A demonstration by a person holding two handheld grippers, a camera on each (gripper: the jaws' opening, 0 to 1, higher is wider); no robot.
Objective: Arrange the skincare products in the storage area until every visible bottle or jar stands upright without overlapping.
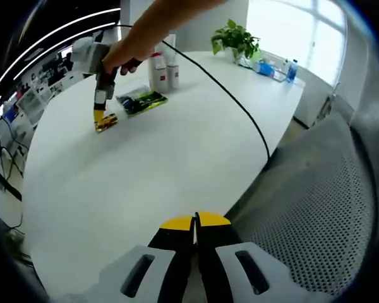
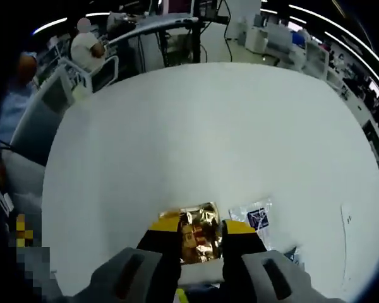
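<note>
Open office, bright windows at the back, shelves and desks round a broad white table (image 1: pixel 177 158) with a smooth matte top and curved edge.

From the left gripper view, left to right. Near the far left edge of the table, right gripper (image 1: pixel 102 120) reaching down, steered by a hand (image 1: pixel 123 55), yellow-tipped jaws clamped on a small gold packet (image 1: pixel 105 122), probably to lift it clear of what lies beside it. Just beside, a flat glossy green sachet (image 1: pixel 141 101), lying down, soft and crinkled. Behind it, close to the far edge, two white upright bottles (image 1: pixel 163 71) with red labels, touching or nearly so, already standing as the task wants. A black cable (image 1: pixel 234 101) trailing across the top toward the near right edge. At the far right corner, a potted plant (image 1: pixel 237 41) and a blue bottle (image 1: pixel 292 69). Off the right edge, a grey mesh chair (image 1: pixel 322 208). At the bottom, left gripper (image 1: pixel 195 222) hanging over the near edge, yellow pads together with nothing between them, likely idle.

From the right gripper view, the gold packet (image 2: pixel 196 237) pinched between the jaws, shiny and foil-like; at its right a clear sachet (image 2: pixel 256 218) with a dark print, flat on the top.

Judged from this: upright bottles sorted, flat packs still to tidy.
</note>
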